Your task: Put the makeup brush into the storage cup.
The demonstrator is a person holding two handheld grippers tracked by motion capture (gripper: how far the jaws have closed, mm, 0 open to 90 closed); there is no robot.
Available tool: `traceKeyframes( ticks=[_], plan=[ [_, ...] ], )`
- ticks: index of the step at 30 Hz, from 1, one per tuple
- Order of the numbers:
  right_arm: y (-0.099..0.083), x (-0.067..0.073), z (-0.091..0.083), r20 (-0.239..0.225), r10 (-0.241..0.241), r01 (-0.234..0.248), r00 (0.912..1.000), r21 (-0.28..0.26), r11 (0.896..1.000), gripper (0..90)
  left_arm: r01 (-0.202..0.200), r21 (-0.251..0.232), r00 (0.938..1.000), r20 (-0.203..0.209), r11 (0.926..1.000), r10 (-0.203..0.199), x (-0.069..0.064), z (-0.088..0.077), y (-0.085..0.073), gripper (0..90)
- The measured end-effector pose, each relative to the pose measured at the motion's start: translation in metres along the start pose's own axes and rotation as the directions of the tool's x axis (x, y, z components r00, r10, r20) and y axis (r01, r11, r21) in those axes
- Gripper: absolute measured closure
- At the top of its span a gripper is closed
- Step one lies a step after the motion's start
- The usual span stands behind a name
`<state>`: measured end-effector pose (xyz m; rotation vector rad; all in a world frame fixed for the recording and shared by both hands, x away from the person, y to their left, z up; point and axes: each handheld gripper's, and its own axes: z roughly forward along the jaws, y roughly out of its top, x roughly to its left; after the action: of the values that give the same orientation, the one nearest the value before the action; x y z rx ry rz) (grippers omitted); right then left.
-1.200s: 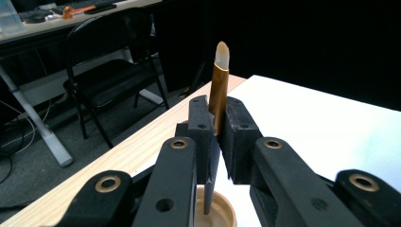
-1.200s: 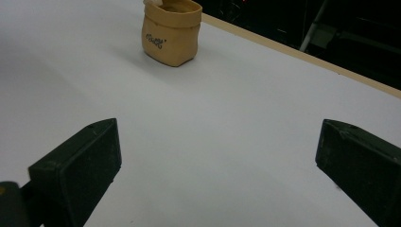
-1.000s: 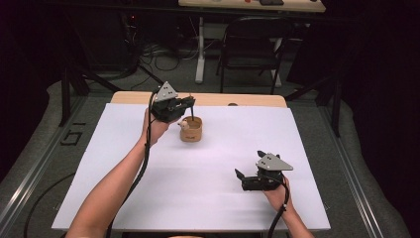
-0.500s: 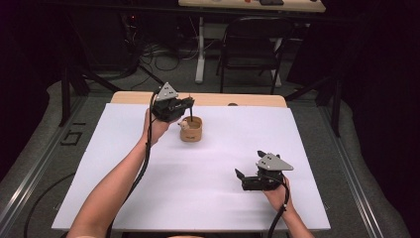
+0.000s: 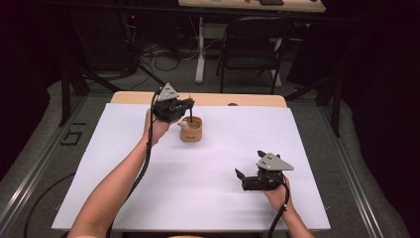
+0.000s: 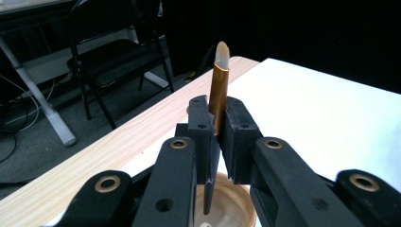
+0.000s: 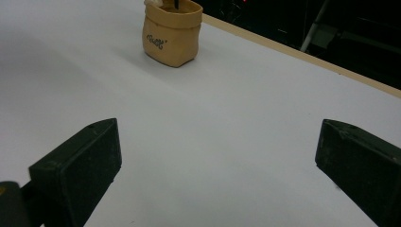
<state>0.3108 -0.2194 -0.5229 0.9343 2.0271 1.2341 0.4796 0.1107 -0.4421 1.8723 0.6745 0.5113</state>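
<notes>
My left gripper (image 5: 187, 104) hovers over a small tan pot (image 5: 192, 133) at the far middle of the white sheet. It is shut on a slim brush (image 6: 218, 94) with a gold ferrule and a pale tip pointing up. The brush's black handle (image 5: 191, 116) points down into the pot's mouth (image 6: 242, 207). Something small and white (image 5: 183, 125) sits at the pot's rim. My right gripper (image 5: 241, 179) rests low at the near right of the sheet, open, with nothing between its jaws (image 7: 217, 142). It faces the pot (image 7: 172, 33) from a distance.
A white sheet (image 5: 208, 168) covers the table, with a strip of bare wood (image 5: 223, 99) along the far edge. A black folding chair (image 5: 252, 44) and a desk leg (image 5: 200, 54) stand on the floor beyond. Cables trail from both grippers toward the near edge.
</notes>
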Motion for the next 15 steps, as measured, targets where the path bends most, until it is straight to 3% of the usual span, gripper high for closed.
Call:
traceKeyframes(
  ticks=[15],
  plan=[
    [0.0003, -0.0004, -0.0008, -0.003, -0.001, 0.001, 1.0, -0.001, 1.0, 0.8, 0.007, 0.013, 1.0, -0.001, 0.9999, -0.007, 0.0018, 0.0034, -0.0027, 82.9]
  ],
)
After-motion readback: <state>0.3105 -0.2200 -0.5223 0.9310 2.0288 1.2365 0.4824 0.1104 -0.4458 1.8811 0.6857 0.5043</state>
